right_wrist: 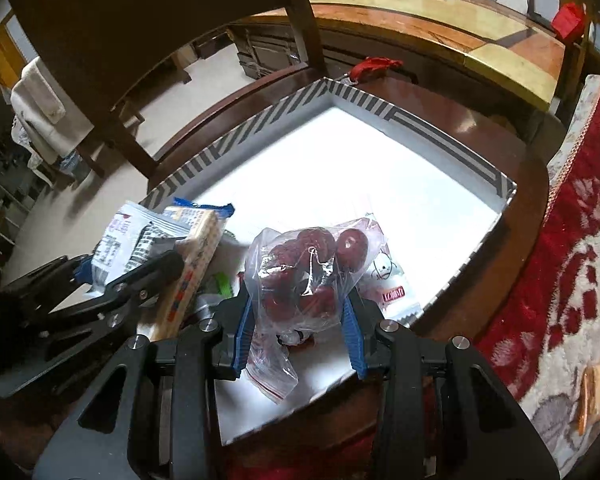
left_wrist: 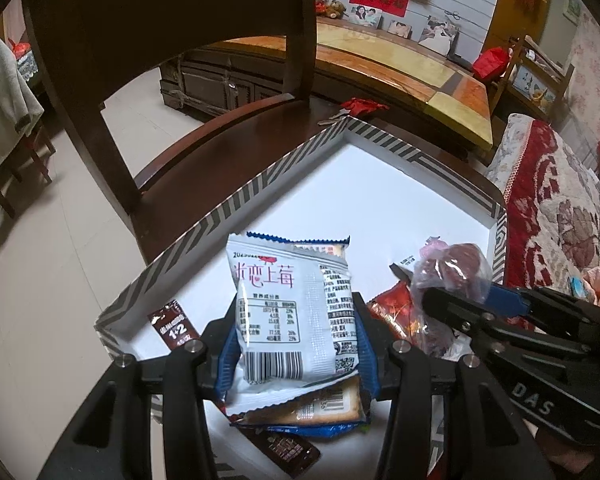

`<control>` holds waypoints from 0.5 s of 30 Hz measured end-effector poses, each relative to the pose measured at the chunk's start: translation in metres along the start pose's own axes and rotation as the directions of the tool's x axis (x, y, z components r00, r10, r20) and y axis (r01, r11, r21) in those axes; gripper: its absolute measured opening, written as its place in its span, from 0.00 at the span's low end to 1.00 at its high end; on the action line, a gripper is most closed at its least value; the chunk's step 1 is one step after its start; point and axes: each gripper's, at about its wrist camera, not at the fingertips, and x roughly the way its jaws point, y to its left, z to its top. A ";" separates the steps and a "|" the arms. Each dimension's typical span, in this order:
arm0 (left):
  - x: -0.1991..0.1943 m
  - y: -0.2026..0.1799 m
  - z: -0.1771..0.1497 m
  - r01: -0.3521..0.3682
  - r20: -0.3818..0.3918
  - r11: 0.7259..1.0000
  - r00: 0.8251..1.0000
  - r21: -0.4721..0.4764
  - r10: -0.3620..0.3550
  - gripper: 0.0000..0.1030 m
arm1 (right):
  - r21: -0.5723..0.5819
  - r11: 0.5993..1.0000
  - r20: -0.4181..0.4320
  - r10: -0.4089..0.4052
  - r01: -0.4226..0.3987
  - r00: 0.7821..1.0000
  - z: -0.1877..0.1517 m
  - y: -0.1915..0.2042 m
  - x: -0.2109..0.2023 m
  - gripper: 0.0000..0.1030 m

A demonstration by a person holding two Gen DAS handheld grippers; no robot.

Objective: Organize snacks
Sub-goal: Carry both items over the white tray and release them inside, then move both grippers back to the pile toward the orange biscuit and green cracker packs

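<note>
A dark wooden chair point(left_wrist: 236, 128) stood in a cluttered living room, and on its seat sat a shallow white box point(right_wrist: 380, 168) with a grey zigzag rim, its far half bare. You worked from the near corner, both tools pointing steeply down into it.

Your left gripper point(left_wrist: 296, 344) had its blue pads closed on a white strawberry snack packet point(left_wrist: 288, 308), held upright with the barcode toward the camera and its long axis running away from you. A cracker pack point(left_wrist: 324, 404) was pressed behind it; whether the pads carried that too could not be told. Brown sachets point(left_wrist: 174, 324) lay flat at the near left wall of the box.

Your right gripper point(right_wrist: 300, 336) was pinched on a clear zip bag of red dates point(right_wrist: 306, 276), jaws narrow, the fruit bulging above the pads and the zip end trailing down toward you. That bag hung over the near right part of the box floor, just beside a small white sachet point(right_wrist: 388, 284) lying there.

The relation that mattered: the open floor lay ahead of both tools, beyond the pile, and your right hand looked nearer to it. Judging from that, the dates could go forward and right without crossing your left tool, which sat close on the left side. The bag looked soft and lumpy, likely to slump once let go.
</note>
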 end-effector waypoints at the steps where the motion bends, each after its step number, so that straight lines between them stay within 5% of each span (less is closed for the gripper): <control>1: 0.000 -0.001 0.001 -0.005 0.001 1.000 1.000 -0.002 0.005 0.51 | 0.006 1.000 0.006 -0.001 0.001 1.000 0.001 -0.001 0.002 0.37; 9: 0.004 0.002 0.001 -0.016 -0.013 0.999 1.000 -0.028 0.016 0.63 | 0.075 0.997 0.042 0.020 -0.023 0.999 0.001 -0.010 -0.007 0.51; 15: -0.002 0.003 -0.003 -0.021 -0.019 0.999 1.000 -0.034 0.020 0.73 | 0.091 0.995 0.074 0.030 -0.036 0.997 -0.003 -0.010 -0.026 0.51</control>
